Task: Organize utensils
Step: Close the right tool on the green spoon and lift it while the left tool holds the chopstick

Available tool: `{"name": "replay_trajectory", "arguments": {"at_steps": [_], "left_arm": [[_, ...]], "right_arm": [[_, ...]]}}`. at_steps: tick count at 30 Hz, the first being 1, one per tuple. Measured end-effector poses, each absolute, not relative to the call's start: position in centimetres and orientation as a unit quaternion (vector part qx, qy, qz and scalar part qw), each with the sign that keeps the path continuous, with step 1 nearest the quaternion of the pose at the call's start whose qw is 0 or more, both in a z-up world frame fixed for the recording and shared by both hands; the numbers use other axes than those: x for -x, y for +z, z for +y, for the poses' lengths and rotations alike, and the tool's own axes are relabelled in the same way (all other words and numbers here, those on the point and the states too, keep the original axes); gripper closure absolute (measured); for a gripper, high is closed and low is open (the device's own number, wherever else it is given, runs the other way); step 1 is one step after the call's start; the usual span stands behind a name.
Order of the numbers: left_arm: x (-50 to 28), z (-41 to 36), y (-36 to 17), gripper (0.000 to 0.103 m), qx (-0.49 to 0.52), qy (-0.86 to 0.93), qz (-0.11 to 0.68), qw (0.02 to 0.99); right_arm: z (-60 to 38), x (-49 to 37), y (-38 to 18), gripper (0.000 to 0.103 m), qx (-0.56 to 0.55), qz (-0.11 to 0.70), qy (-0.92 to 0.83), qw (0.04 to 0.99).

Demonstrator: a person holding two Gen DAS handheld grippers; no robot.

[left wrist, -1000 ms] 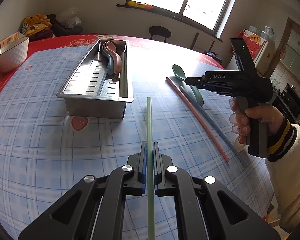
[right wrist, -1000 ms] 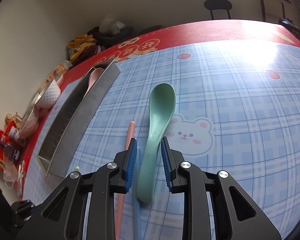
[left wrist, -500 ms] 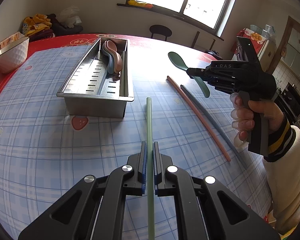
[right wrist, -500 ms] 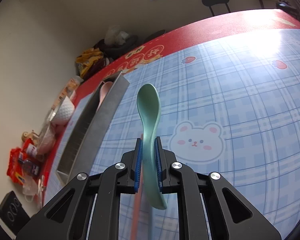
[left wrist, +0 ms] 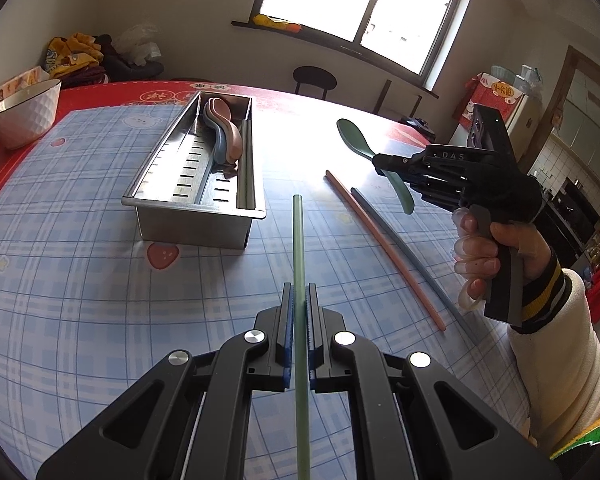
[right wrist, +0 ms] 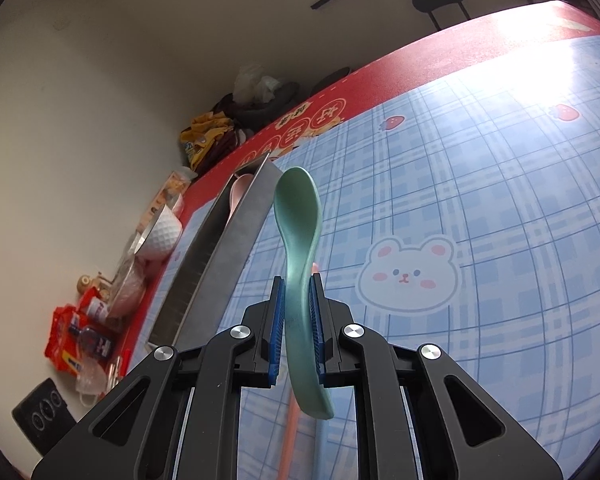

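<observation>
My left gripper (left wrist: pixel 299 300) is shut on a green chopstick (left wrist: pixel 298 240) that points toward the near end of the steel tray (left wrist: pixel 196 204). The tray holds a pink spoon (left wrist: pixel 228 120) and a blue spoon (left wrist: pixel 216 136). To the right, my right gripper (left wrist: pixel 380 160) is held above the table, shut on the handle of a green spoon (left wrist: pixel 354 138). In the right wrist view the green spoon (right wrist: pixel 298 216) stands between the pads of my right gripper (right wrist: pixel 297 300), bowl forward, beside the tray (right wrist: pixel 220 256). A pink chopstick (left wrist: pixel 384 248) and a blue-grey chopstick (left wrist: pixel 412 256) lie on the tablecloth.
A white bowl (left wrist: pixel 24 116) stands at the table's left edge. Snack packets and bottles (right wrist: pixel 88 340) crowd the table's edge behind the tray. A stool (left wrist: pixel 314 80) stands under the window. A hand and white sleeve (left wrist: pixel 540 320) hold the right gripper.
My right gripper closed on the green spoon and lifted it off the table, tilting it up. The left gripper and its green chopstick stayed still.
</observation>
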State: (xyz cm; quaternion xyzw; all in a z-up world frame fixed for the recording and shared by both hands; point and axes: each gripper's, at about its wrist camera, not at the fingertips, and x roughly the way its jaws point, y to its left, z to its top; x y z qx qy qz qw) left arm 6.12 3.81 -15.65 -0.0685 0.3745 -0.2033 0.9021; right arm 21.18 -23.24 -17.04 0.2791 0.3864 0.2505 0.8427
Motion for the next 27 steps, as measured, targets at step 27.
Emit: {"name": "replay_trajectory", "arguments": {"at_steps": [27], "left_arm": [[-18.2,6.0,-9.0,0.098,0.086,-0.094,0.399,0.908]], "right_arm": [[-24.7,-20.4,-15.7,0.09,-0.306,0.361,0.255,0.843]]}}
